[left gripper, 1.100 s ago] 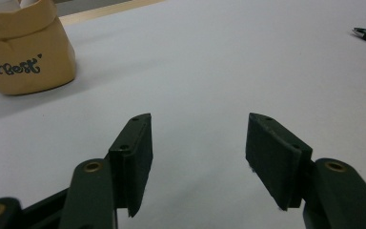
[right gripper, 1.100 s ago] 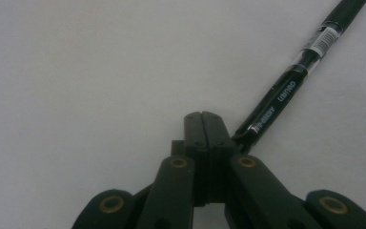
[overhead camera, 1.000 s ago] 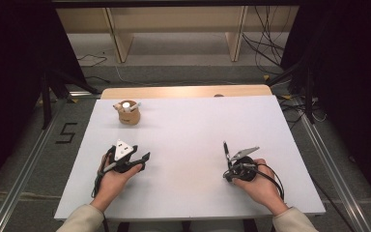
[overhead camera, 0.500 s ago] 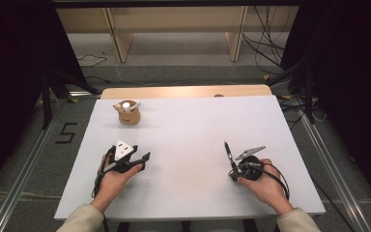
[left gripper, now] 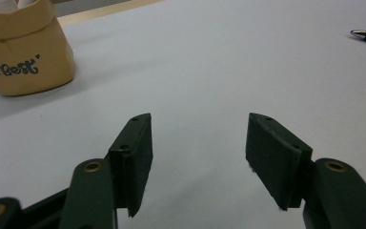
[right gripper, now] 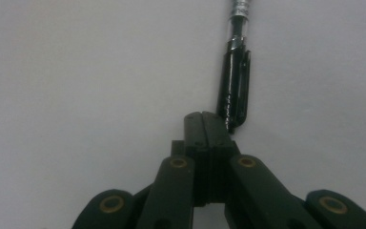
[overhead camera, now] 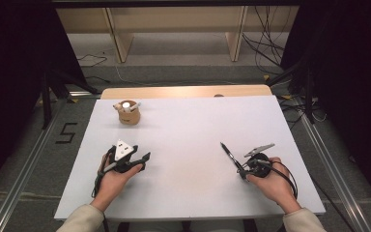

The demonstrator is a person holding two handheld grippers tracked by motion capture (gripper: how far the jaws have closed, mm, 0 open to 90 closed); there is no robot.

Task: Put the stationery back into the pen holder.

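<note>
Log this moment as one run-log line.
left gripper: jaws open, nothing between them | right gripper: jaws shut, black pen at their tips | tan pen holder: far-left on white table

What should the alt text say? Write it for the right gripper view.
The right gripper, its black jaws closed together, holds the end of a black pen that points away over the plain white table. The pen's far end looks silver.

One white table (overhead camera: 188, 130), one tan holder (overhead camera: 128, 113) marked "Best" containing two white items (overhead camera: 126, 105), one black pen (overhead camera: 232, 157), two handheld grippers, left gripper (overhead camera: 145, 159), right gripper (overhead camera: 242, 172)
</note>
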